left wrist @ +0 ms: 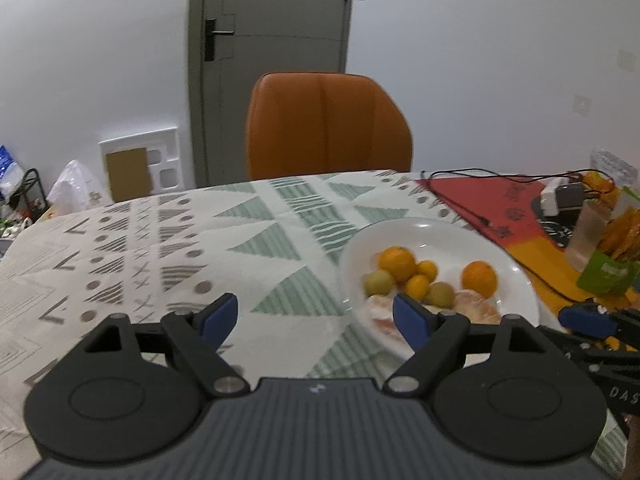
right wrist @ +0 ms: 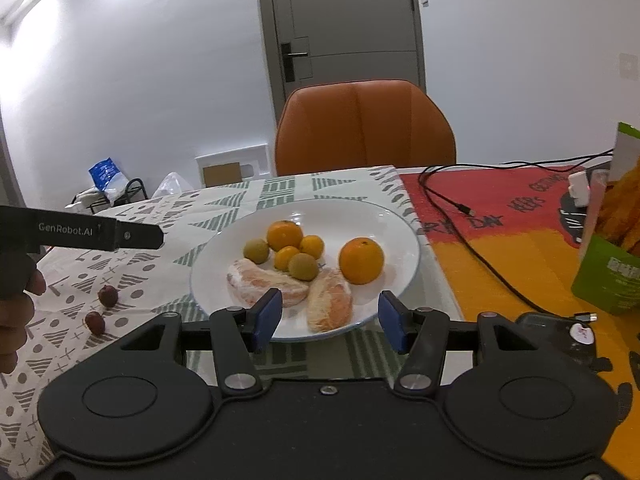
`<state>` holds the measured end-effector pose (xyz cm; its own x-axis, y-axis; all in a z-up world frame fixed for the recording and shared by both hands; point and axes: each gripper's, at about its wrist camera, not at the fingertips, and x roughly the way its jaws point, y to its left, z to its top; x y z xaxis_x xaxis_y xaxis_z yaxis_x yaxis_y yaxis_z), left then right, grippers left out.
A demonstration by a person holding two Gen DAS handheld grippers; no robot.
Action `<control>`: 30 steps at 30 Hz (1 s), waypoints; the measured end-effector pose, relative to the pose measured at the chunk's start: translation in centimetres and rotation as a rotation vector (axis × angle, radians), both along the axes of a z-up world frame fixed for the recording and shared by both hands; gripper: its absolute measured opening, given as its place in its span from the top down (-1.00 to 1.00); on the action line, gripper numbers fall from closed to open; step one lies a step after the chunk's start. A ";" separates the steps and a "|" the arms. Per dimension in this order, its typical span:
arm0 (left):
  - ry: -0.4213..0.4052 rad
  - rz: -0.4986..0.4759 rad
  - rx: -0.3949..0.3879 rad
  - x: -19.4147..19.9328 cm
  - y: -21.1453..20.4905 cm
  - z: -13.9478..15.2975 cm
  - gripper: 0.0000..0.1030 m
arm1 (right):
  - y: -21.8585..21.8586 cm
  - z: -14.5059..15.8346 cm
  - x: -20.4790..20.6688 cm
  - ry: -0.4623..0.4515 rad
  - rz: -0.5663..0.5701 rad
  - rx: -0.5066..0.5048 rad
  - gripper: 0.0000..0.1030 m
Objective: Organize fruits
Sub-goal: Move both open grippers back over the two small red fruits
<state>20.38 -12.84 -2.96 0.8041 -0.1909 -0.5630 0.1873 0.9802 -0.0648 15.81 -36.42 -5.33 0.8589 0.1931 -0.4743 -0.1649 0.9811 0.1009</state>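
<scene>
A white plate (right wrist: 394,232) holds two large oranges (right wrist: 361,260), a few small oranges (right wrist: 311,246), two green round fruits (right wrist: 303,267) and two peeled citrus segments (right wrist: 330,298). Two small dark red fruits (right wrist: 108,295) lie on the patterned tablecloth left of the plate. My right gripper (right wrist: 331,318) hovers open over the plate's near rim, holding nothing. My left gripper (left wrist: 316,318) is open and empty above the tablecloth, left of the plate (left wrist: 440,236). Its right fingertip overlaps the plate's near left edge in the left wrist view.
An orange chair (right wrist: 364,128) stands behind the table. A red and orange cloth (right wrist: 500,264) to the right carries a black cable (right wrist: 480,256), a green snack bag (right wrist: 608,272), a glass (left wrist: 588,232) and a white charger (left wrist: 554,200). A hand (right wrist: 16,312) shows at far left.
</scene>
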 end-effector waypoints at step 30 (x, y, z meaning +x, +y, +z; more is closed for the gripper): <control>0.062 0.179 0.024 -3.9 8.9 -2.5 -0.63 | 8.2 -0.3 1.5 0.028 0.217 0.010 -0.56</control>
<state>16.50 -3.92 -5.43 0.7879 -0.0341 -0.6149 0.0062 0.9989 -0.0474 17.32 -28.19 -5.68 0.7833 0.3766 -0.4946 -0.3690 0.9220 0.1178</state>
